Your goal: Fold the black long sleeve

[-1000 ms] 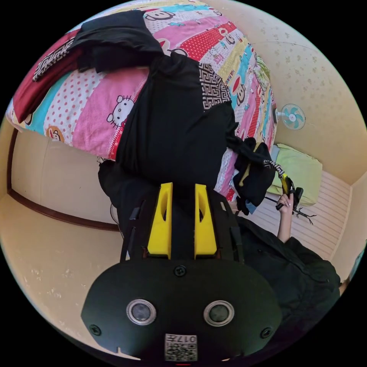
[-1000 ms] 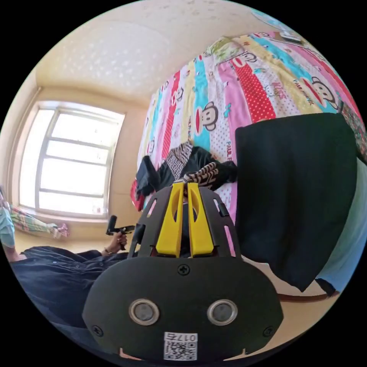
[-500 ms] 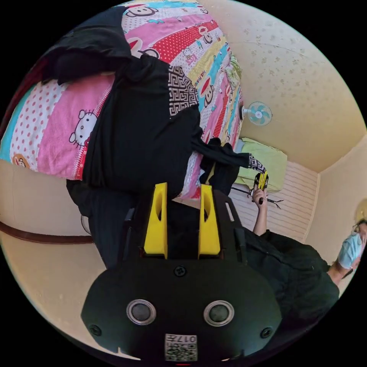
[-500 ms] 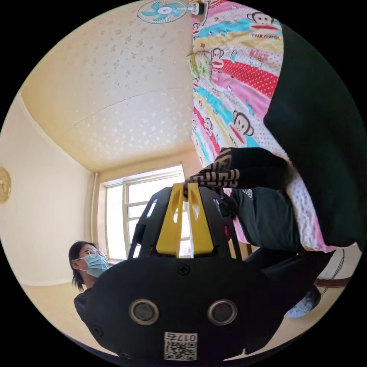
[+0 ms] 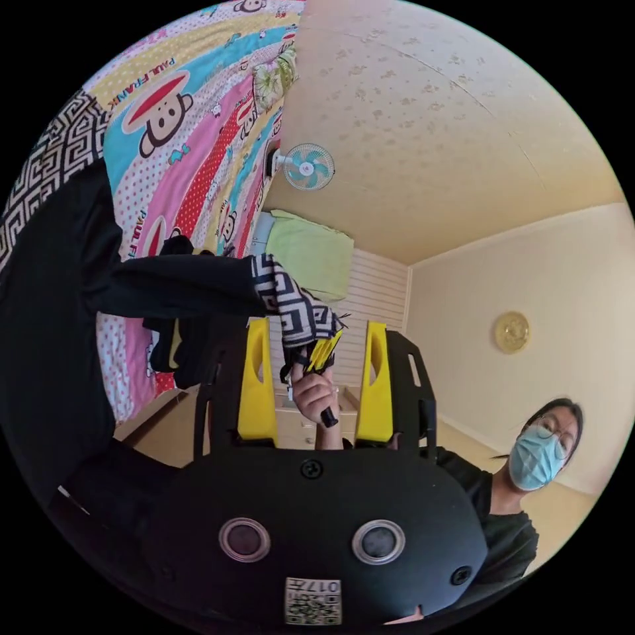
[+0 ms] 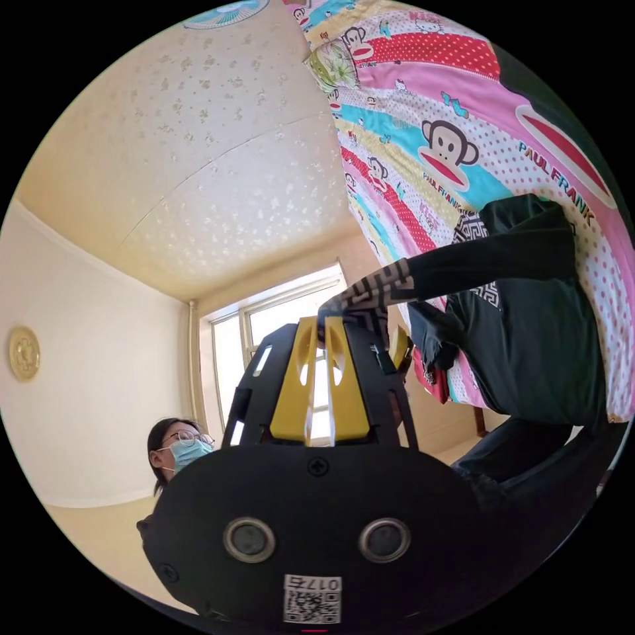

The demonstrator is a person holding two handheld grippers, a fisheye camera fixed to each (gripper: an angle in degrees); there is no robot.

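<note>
The black long sleeve (image 5: 46, 331) lies on the bedspread, and one sleeve (image 5: 185, 284) is pulled out straight from it. That sleeve ends in a black-and-white patterned cuff (image 5: 291, 307). My right gripper (image 5: 324, 350), held in a hand, is shut on the cuff. In the right gripper view the same cuff (image 6: 370, 294) sits pinched at the tips of my right gripper (image 6: 322, 325), and the sleeve (image 6: 489, 261) runs back to the bunched garment (image 6: 529, 344). My left gripper (image 5: 317, 325) stands open, with nothing between its jaws, a short way from the cuff.
A bright cartoon-print bedspread (image 5: 185, 132) covers the bed, with a green pillow (image 5: 311, 251) at its end. A wall fan (image 5: 307, 165) hangs nearby. A person in a mask (image 5: 536, 456) holds both grippers. A window (image 6: 264, 331) lies behind.
My left jaws have spread wider and come away from the black cloth. The right gripper has kept the cuff and drawn the sleeve out straight. Both cameras have swung toward the ceiling.
</note>
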